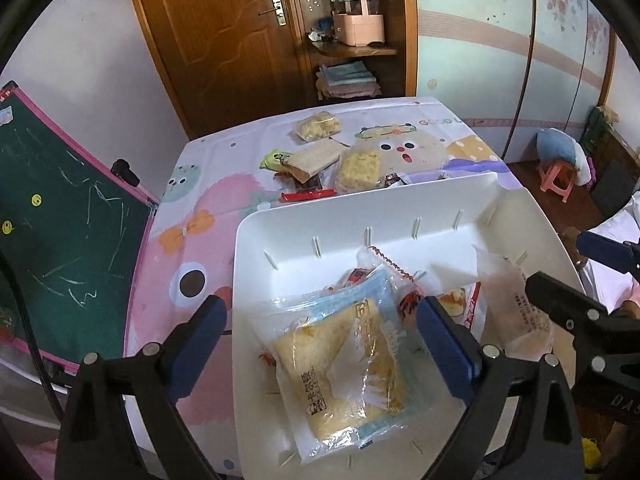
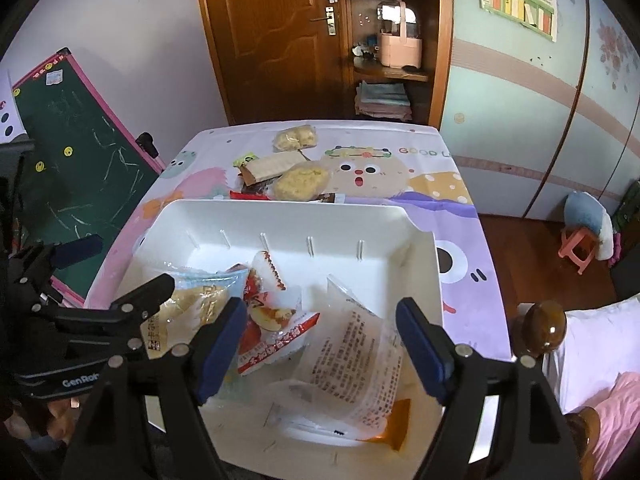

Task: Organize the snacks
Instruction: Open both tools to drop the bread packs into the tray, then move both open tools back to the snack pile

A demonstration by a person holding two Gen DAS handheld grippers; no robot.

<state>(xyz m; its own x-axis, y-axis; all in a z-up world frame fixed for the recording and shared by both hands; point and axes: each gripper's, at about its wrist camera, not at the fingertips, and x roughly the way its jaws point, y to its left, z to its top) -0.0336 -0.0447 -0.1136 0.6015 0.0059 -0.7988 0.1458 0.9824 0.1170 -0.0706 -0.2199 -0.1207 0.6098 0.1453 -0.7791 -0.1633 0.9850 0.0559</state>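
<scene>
Centrally, a white bin (image 1: 400, 216) sits on the cartoon-print tablecloth (image 1: 208, 216) holding several packets, with a loose snack pile (image 2: 280, 176) beyond its far rim. Left gripper (image 1: 320, 340) hangs wide open over a bread packet (image 1: 344, 368), gripping nothing. Right gripper (image 2: 320, 344) also stands open, straddling a clear printed packet (image 2: 352, 360) without pinching it.
</scene>
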